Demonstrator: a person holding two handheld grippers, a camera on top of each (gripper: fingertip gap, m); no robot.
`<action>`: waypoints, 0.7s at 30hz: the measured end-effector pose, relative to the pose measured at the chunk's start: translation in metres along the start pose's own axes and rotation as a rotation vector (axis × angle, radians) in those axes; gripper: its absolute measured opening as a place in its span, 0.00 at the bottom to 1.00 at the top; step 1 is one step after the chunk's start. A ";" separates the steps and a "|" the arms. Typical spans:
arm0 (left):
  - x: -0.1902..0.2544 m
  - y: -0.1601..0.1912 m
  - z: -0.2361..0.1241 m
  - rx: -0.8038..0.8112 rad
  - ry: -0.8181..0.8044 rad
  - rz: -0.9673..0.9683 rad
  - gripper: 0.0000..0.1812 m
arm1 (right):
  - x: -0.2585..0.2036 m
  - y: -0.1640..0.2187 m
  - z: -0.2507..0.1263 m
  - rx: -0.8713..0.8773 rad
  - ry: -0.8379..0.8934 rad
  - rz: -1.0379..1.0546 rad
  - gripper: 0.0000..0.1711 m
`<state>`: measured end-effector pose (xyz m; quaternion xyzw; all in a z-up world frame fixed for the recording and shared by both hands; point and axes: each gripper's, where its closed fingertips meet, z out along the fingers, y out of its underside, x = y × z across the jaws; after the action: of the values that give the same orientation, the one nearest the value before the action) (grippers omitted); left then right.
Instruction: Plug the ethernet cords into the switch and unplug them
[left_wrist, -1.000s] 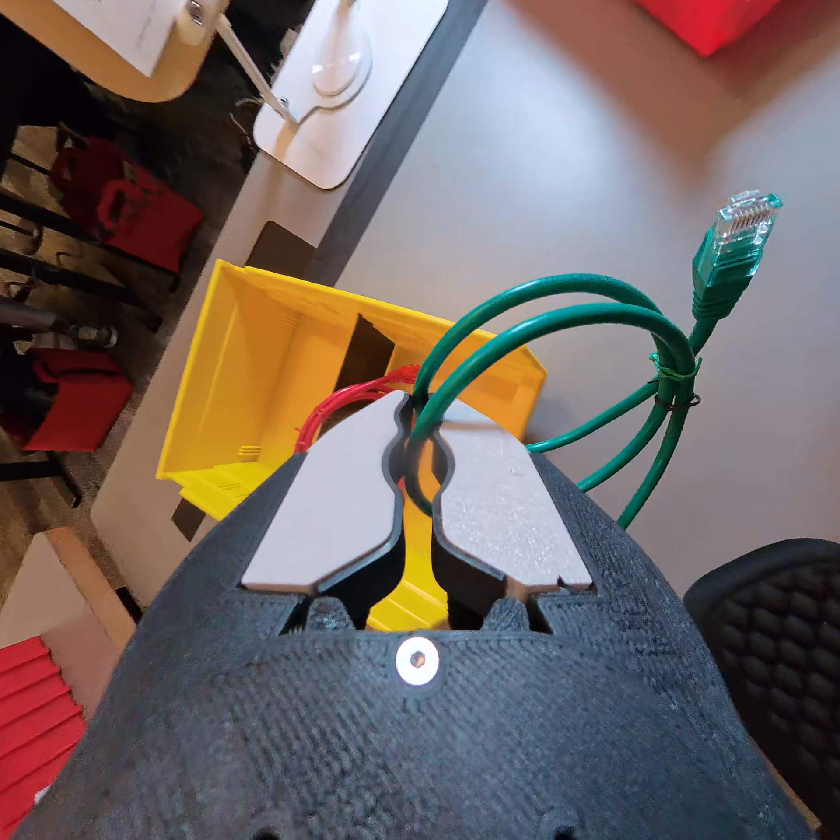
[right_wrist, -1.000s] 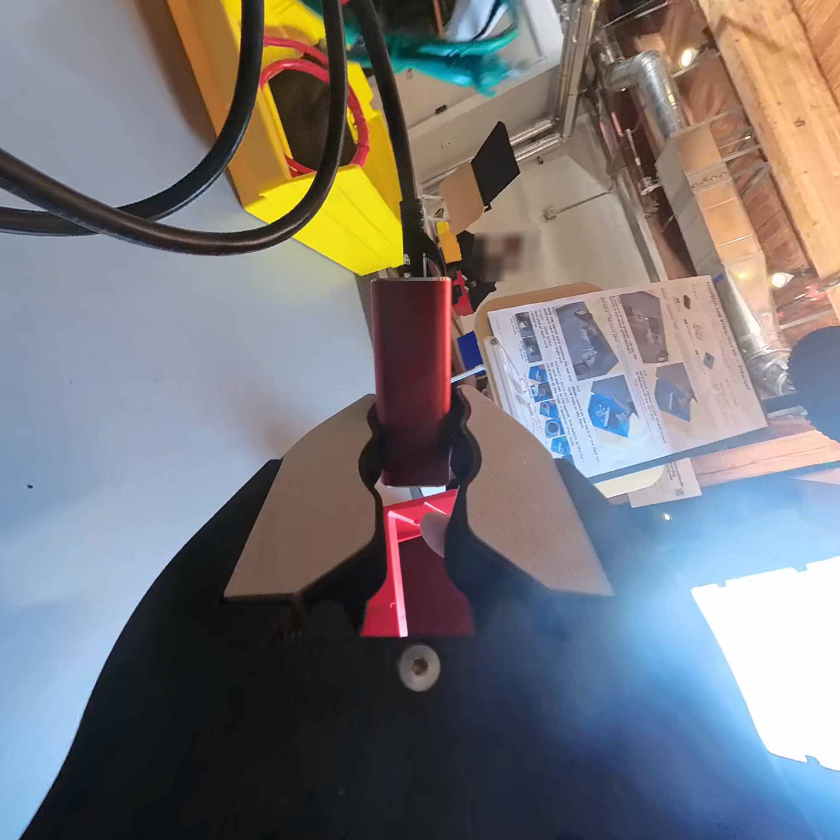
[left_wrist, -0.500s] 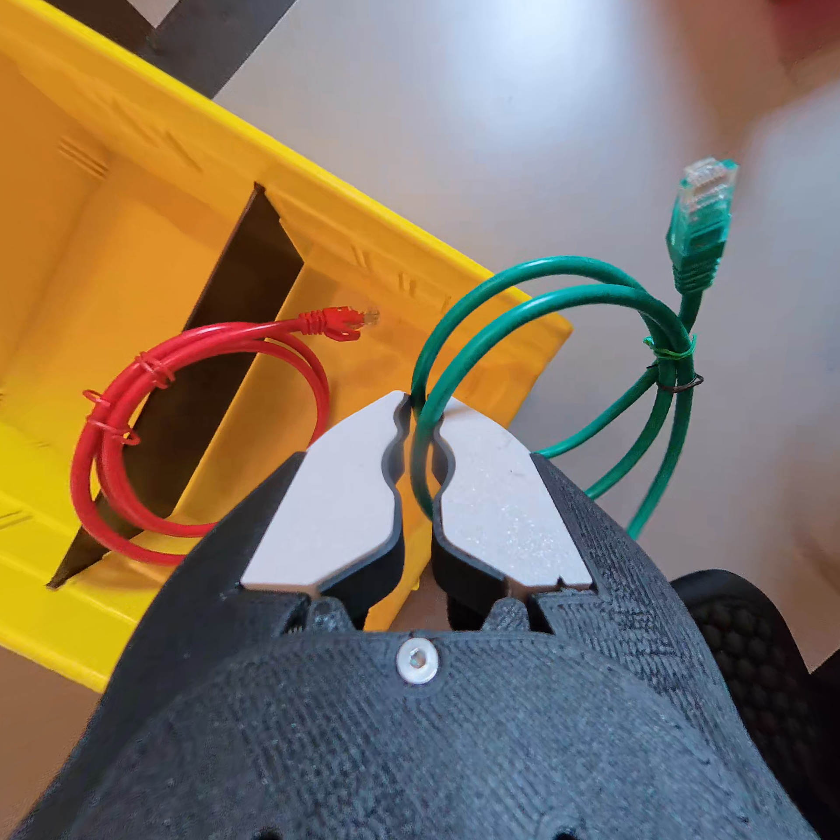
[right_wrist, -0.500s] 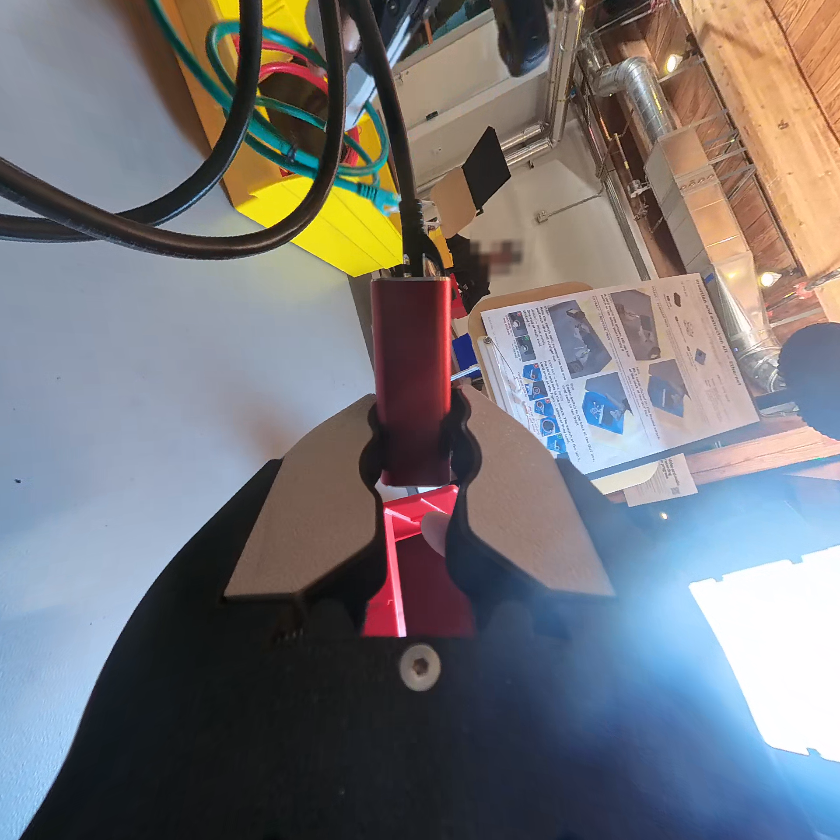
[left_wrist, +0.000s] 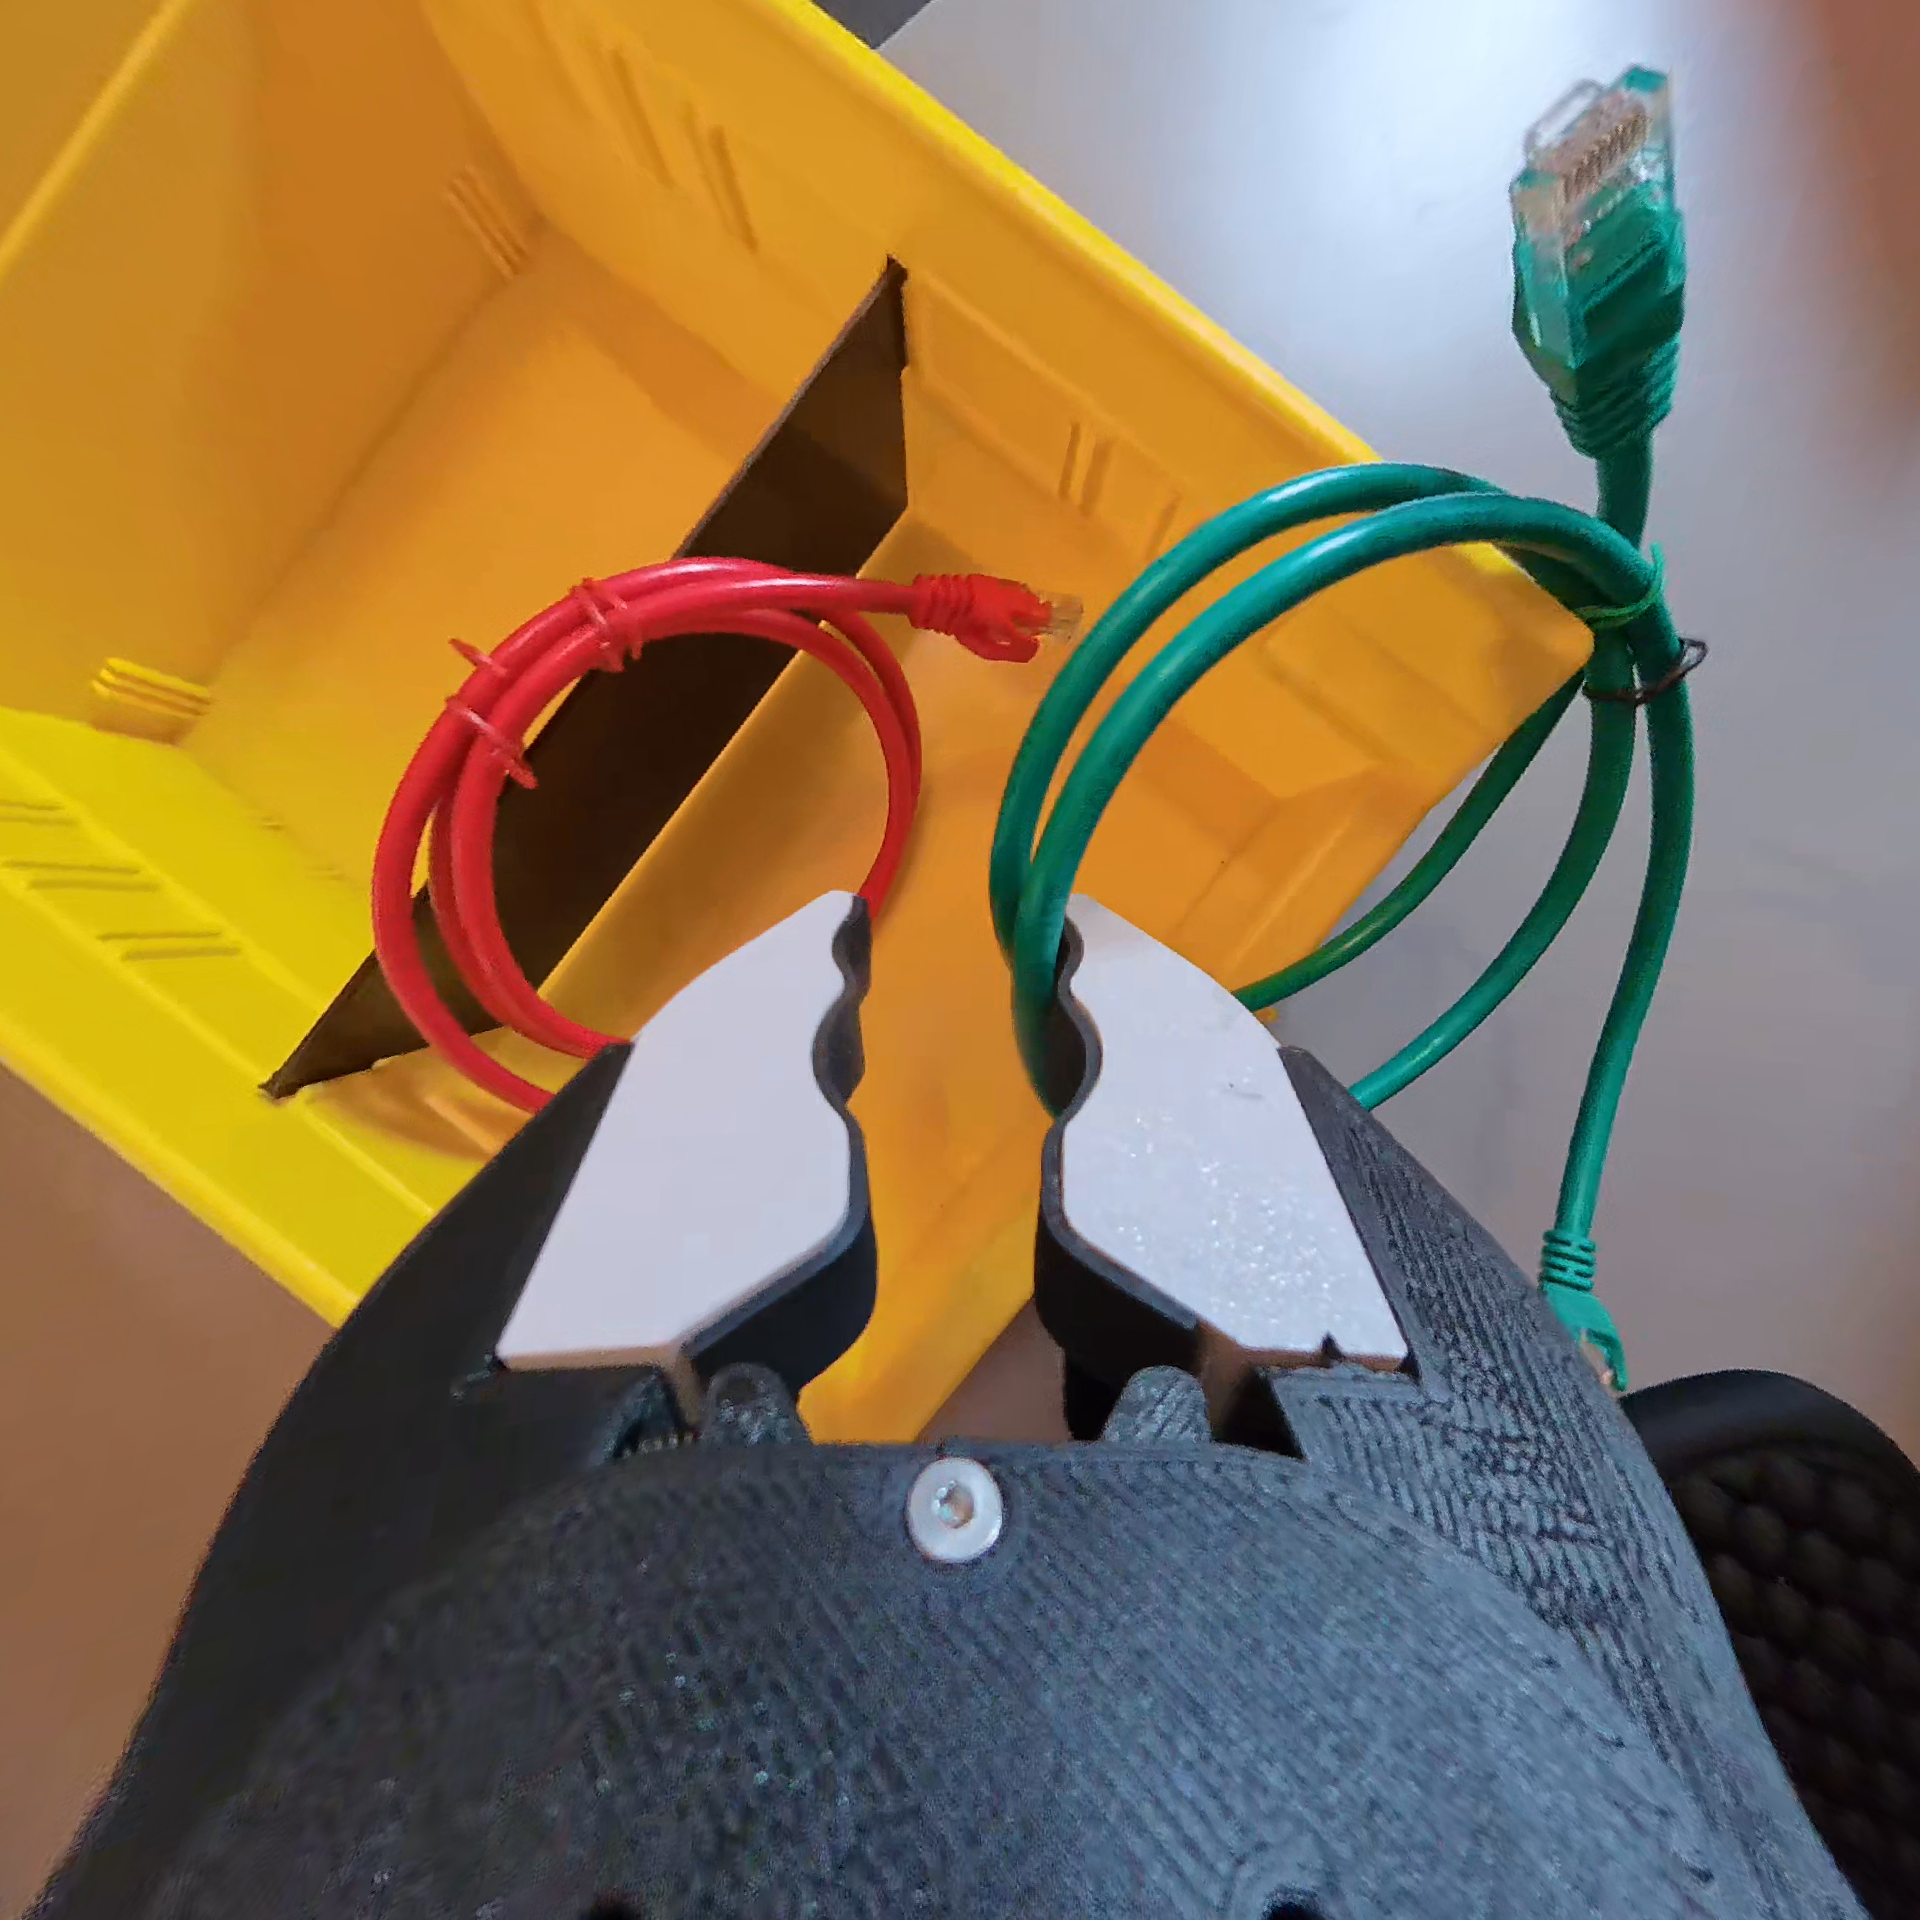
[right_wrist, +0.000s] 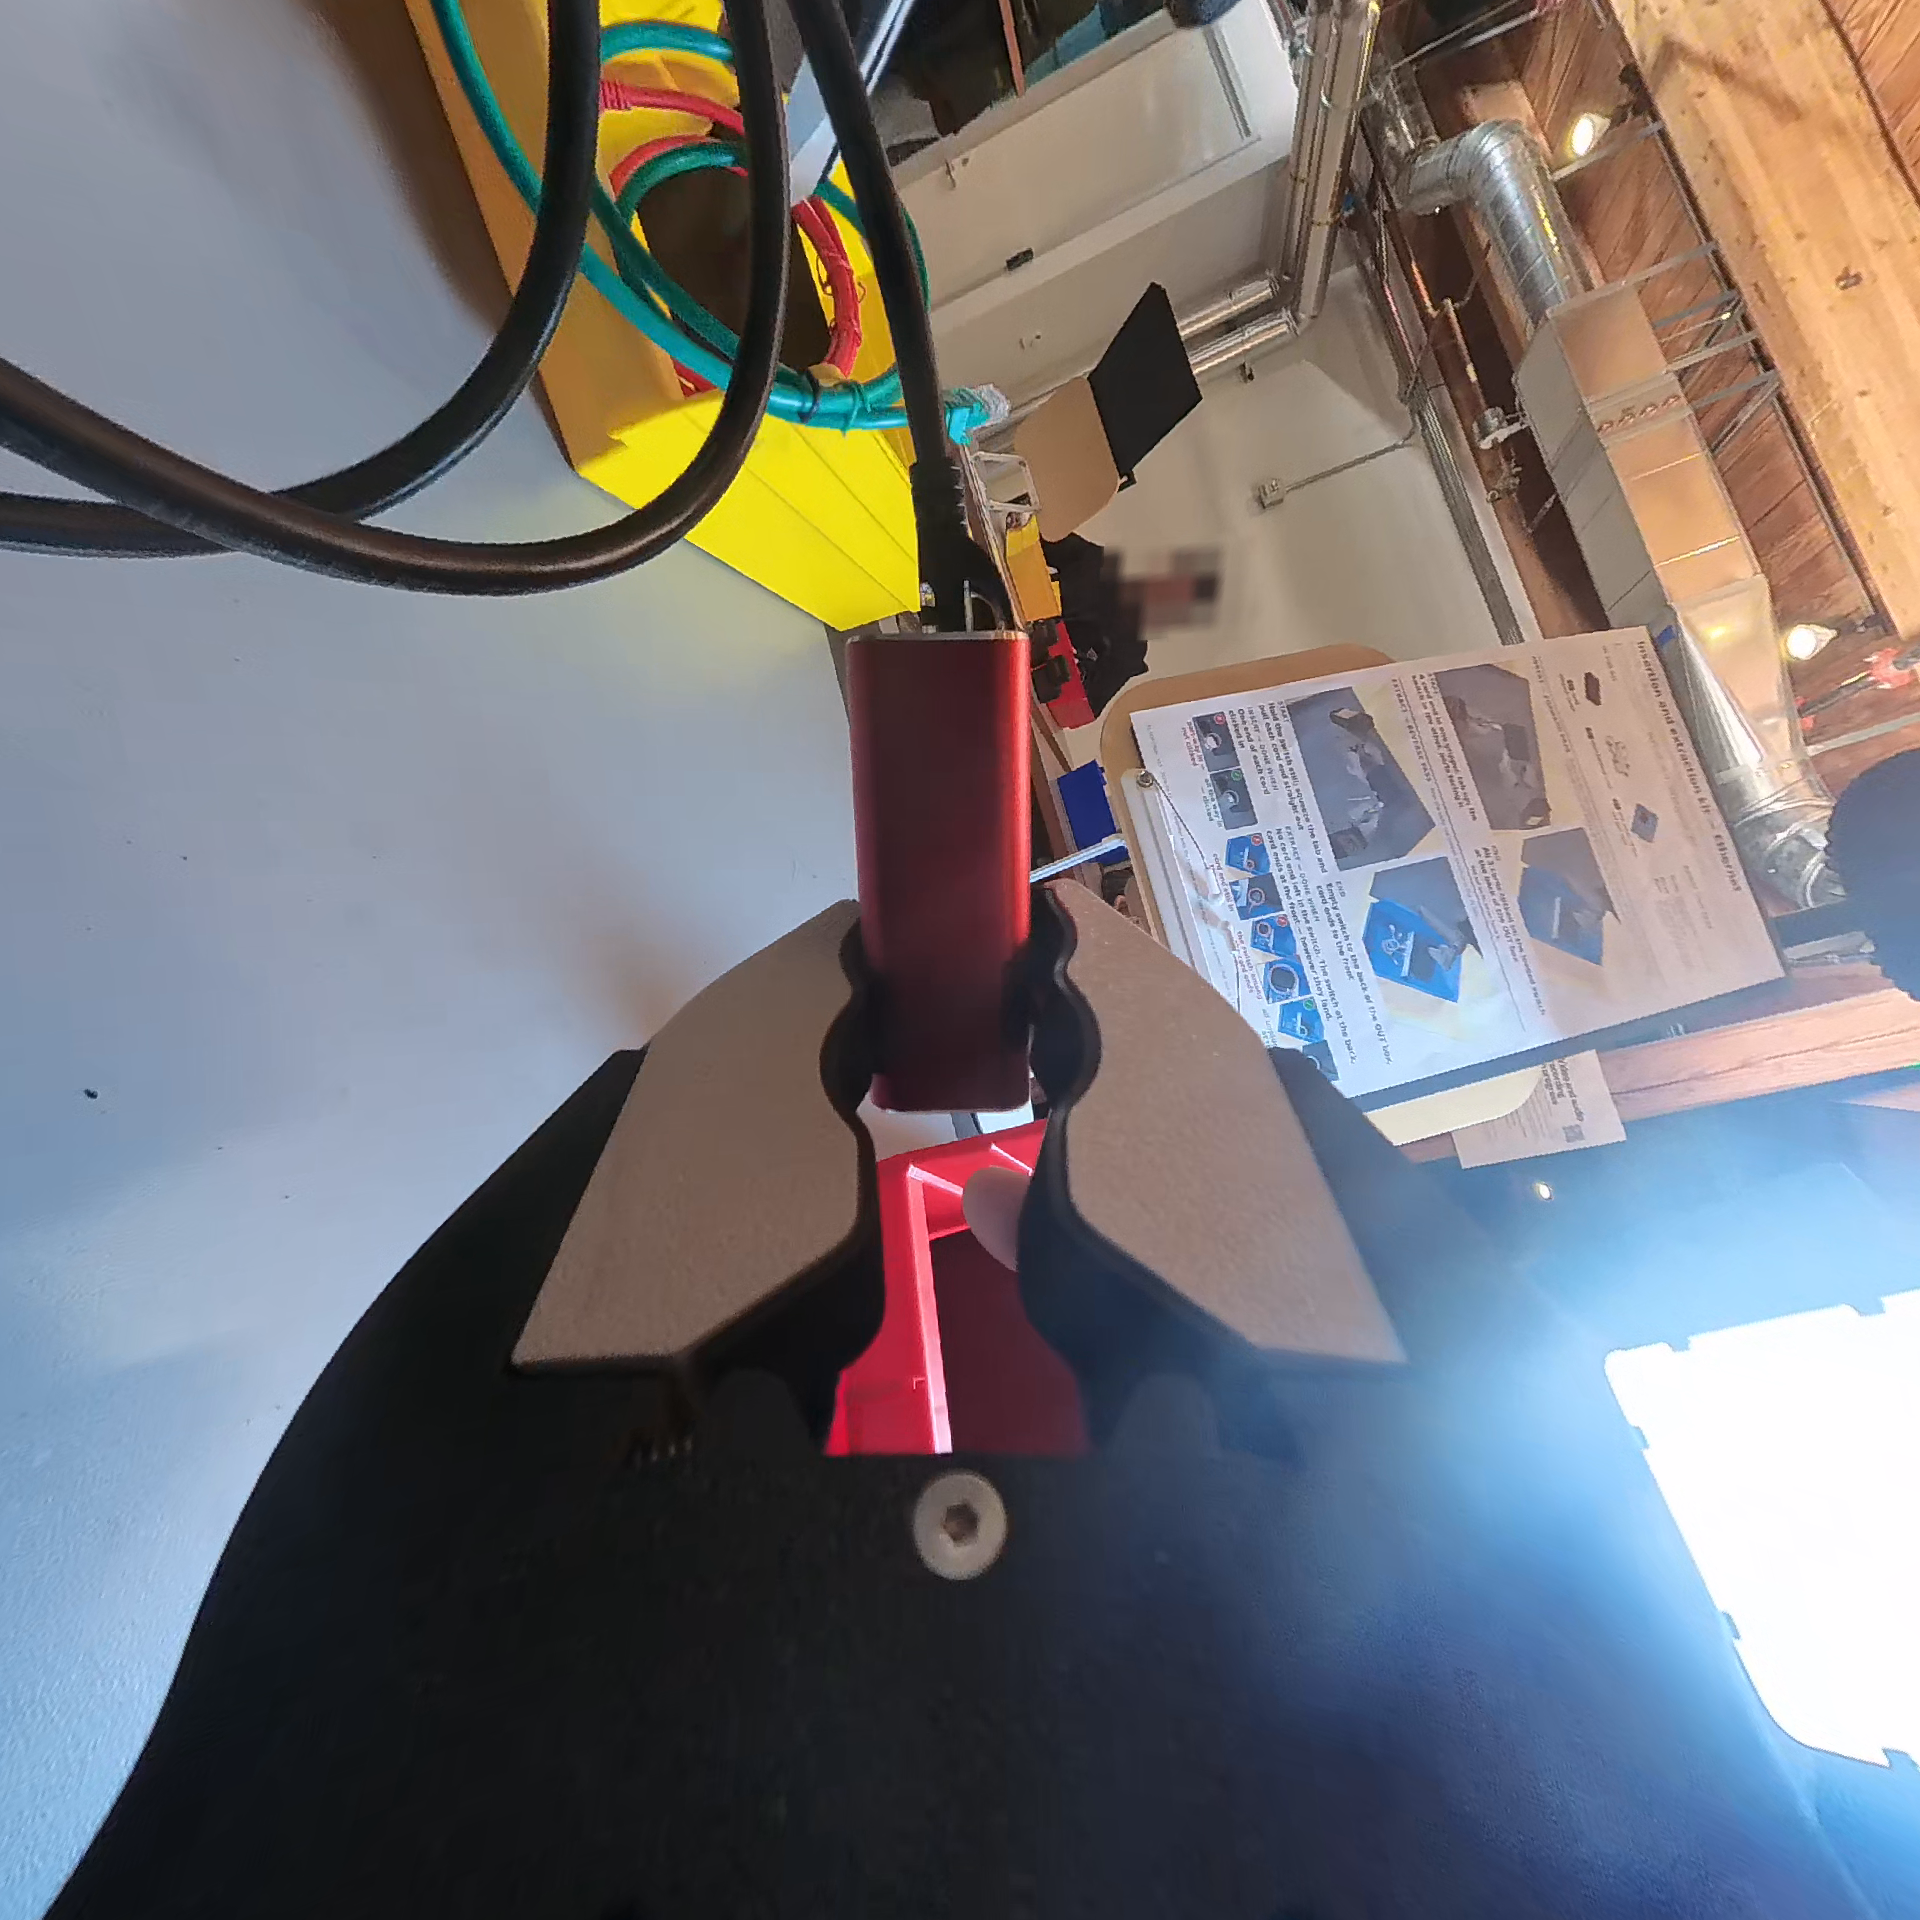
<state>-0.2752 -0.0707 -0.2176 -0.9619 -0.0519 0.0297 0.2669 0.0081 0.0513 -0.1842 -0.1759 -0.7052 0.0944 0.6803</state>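
1. The left gripper (left_wrist: 956, 1013) hung above the yellow bin (left_wrist: 1039, 260), fingers parted, the green cord (left_wrist: 1132, 582) draped against its right finger, unclamped.
2. The red cord (left_wrist: 665, 613) lay coiled inside the bin.
3. The right gripper (right_wrist: 943, 997) was clamped on the red switch (right_wrist: 940, 831), black cable (right_wrist: 644, 520) plugged in at its far end.
4. The cords looked light and floppy; gripping the stiff boot behind the plug (left_wrist: 1600, 187) seemed wisest.

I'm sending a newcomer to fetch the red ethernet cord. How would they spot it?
Find the yellow bin on the grey table. Inside, lying across its black divider, is the red ethernet cord, coiled and tied. The green ethernet cord beside it hangs over the bin's rim instead.
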 end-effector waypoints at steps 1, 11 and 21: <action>-0.001 -0.001 -0.001 0.010 0.004 -0.003 0.17 | 0.000 0.000 0.000 -0.001 0.000 0.001 0.15; 0.035 -0.017 -0.010 0.205 0.259 0.009 0.04 | 0.000 0.002 -0.001 -0.004 -0.005 0.007 0.15; -0.028 -0.067 -0.085 0.534 0.001 -0.077 0.03 | -0.003 0.001 -0.001 -0.004 -0.018 0.004 0.16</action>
<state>-0.3018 -0.0601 -0.1093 -0.8546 -0.0785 0.0317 0.5123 0.0090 0.0508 -0.1871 -0.1775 -0.7110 0.0959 0.6736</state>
